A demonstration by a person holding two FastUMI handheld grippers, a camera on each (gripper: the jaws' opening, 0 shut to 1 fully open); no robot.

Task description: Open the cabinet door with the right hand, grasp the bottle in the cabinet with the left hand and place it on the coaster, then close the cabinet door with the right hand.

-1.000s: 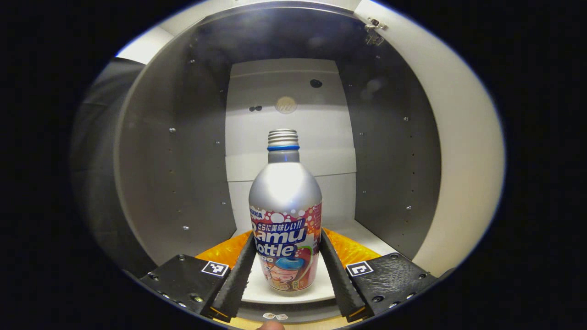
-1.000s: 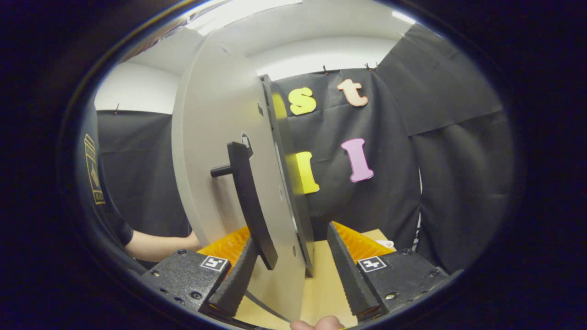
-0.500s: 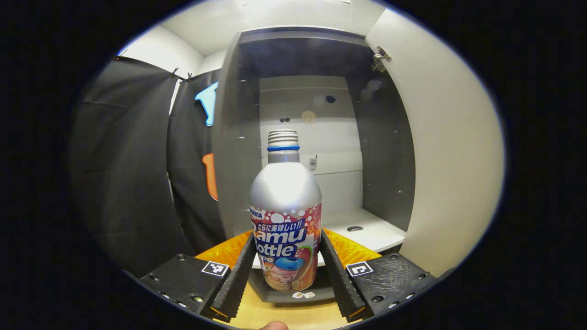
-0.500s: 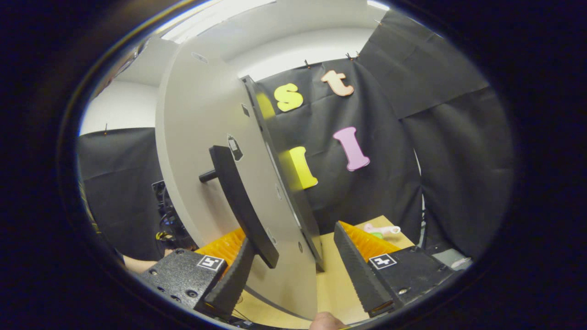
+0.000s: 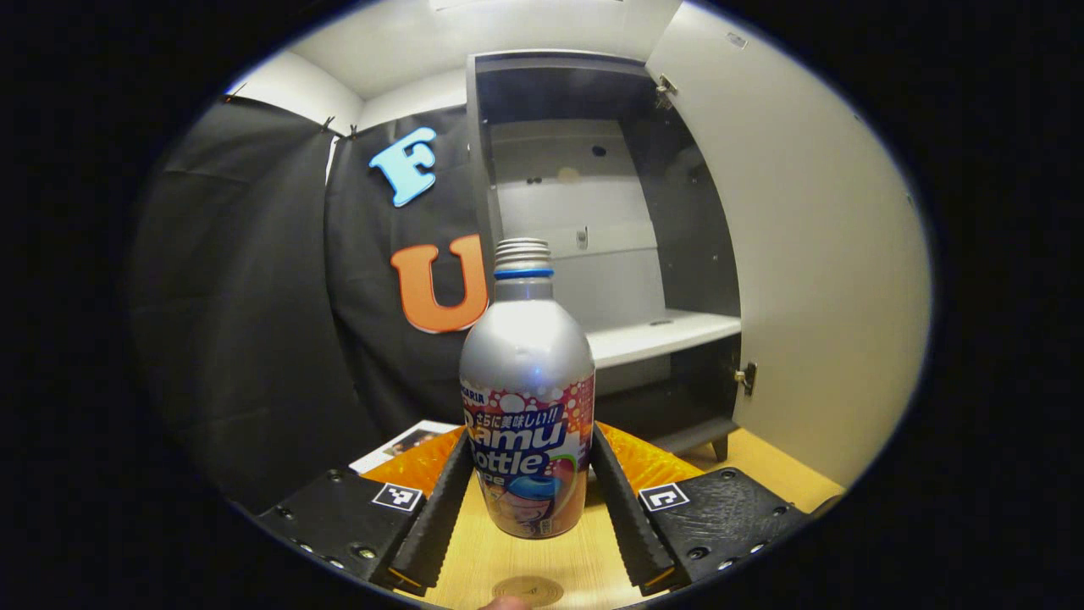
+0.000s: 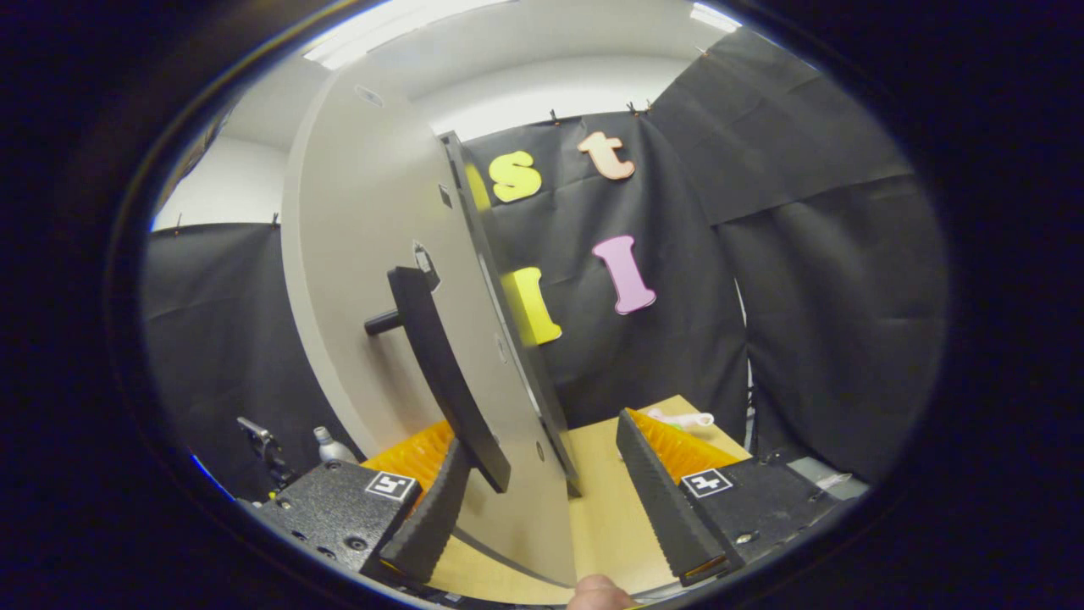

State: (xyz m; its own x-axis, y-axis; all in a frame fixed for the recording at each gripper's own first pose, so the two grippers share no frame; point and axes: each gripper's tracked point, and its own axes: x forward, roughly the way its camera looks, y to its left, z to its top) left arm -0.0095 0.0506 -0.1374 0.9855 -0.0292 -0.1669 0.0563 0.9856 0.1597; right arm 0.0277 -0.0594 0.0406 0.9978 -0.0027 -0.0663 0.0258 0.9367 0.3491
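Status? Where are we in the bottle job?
Done: the door stands open and the bottle is out of the cabinet, over the table. In hand: the left gripper is shut on the bottle; the right gripper is open astride the door's edge. Left: set the bottle on the coaster, then close the door.

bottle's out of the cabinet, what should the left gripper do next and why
Probably lower the bottle toward the coaster just below it. The left gripper holds it upright above the table, clear of the open cabinet, so setting it down seems next.
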